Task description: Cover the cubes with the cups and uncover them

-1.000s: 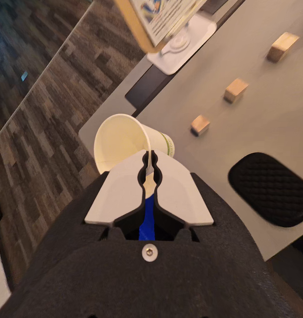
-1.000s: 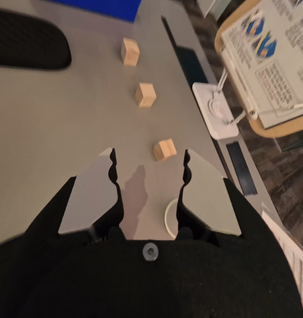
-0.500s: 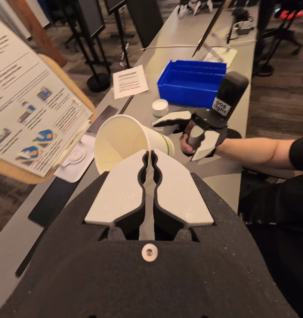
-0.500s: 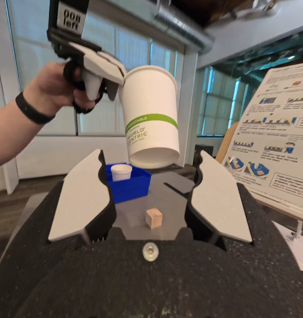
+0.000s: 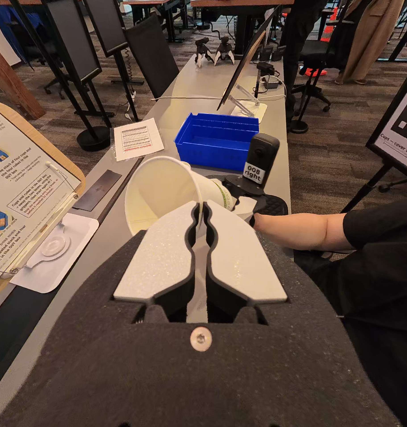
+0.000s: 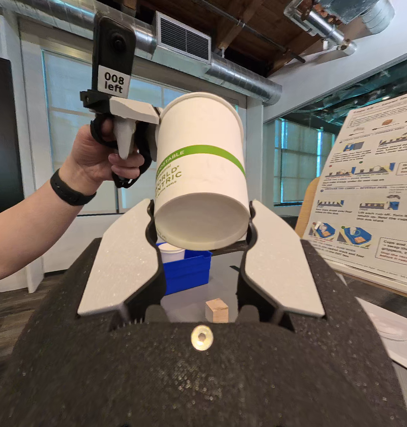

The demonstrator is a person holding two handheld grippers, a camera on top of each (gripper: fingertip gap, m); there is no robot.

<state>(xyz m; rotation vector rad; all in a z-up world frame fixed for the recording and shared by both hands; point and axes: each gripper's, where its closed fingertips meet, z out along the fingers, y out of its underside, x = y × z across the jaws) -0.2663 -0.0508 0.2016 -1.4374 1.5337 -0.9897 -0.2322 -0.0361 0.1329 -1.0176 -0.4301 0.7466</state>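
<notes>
Two grippers meet on one white paper cup [image 6: 200,171] held in the air above the tabletop [image 5: 197,97]. The left gripper [image 5: 201,213] pinches its rim; the right gripper [image 6: 201,215], jaws spread, brackets its base. A wooden cube [image 6: 216,313] sits below.

Left tongs [image 5: 201,211] are pinched closed, raised; right tongs [image 6: 201,216] spread wide, angled upward.

Looks like an open office turned demo or data-collection lab. Ahead of the left tool: a long grey bench [image 5: 119,231], rolling office chairs [image 5: 313,57], black stands with display boards [image 5: 87,46], patterned carpet [image 5: 324,157]. Above the right tool: exposed silver ductwork [image 6: 241,76], a ceiling vent [image 6: 184,39], tall windows [image 6: 66,97]. Off to its right, an illustrated instruction board [image 6: 368,184].
</notes>
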